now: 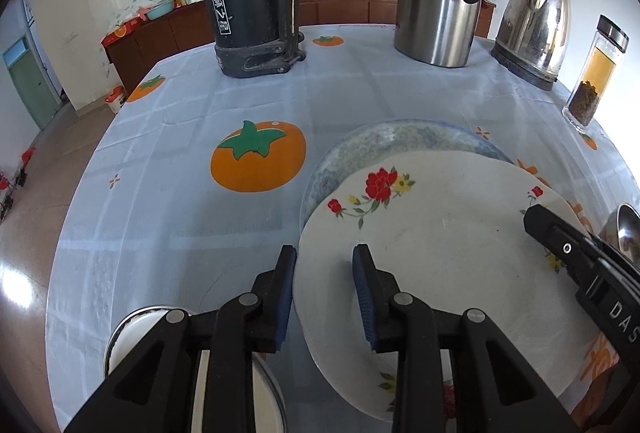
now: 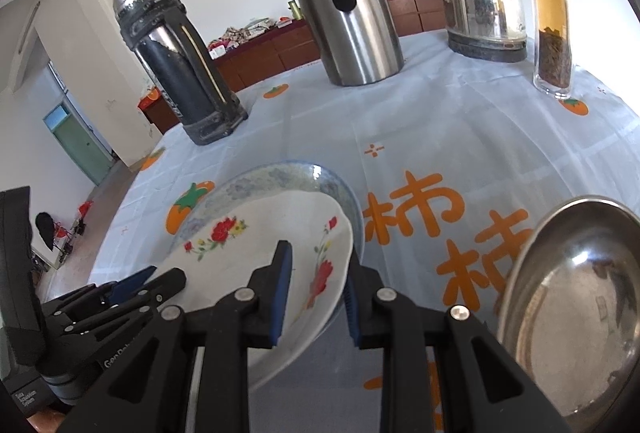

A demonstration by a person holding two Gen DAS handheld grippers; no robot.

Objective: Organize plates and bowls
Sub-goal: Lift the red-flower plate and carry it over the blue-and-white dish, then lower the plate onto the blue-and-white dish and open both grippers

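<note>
Left wrist view: the left gripper (image 1: pixel 325 265) has its fingers spread open astride the near-left rim of the white plate (image 1: pixel 440 229), which fills the lower right of the frame. Glossy, with red flower sprays, it lies on a blue-patterned plate (image 1: pixel 384 139) whose rim shows just above.

Right wrist view: the right gripper (image 2: pixel 318 269) straddles the white plate's right rim at bottom centre, fingers open. A steel bowl (image 2: pixel 576 297) sits at lower right on the counter (image 2: pixel 440 121).
</note>
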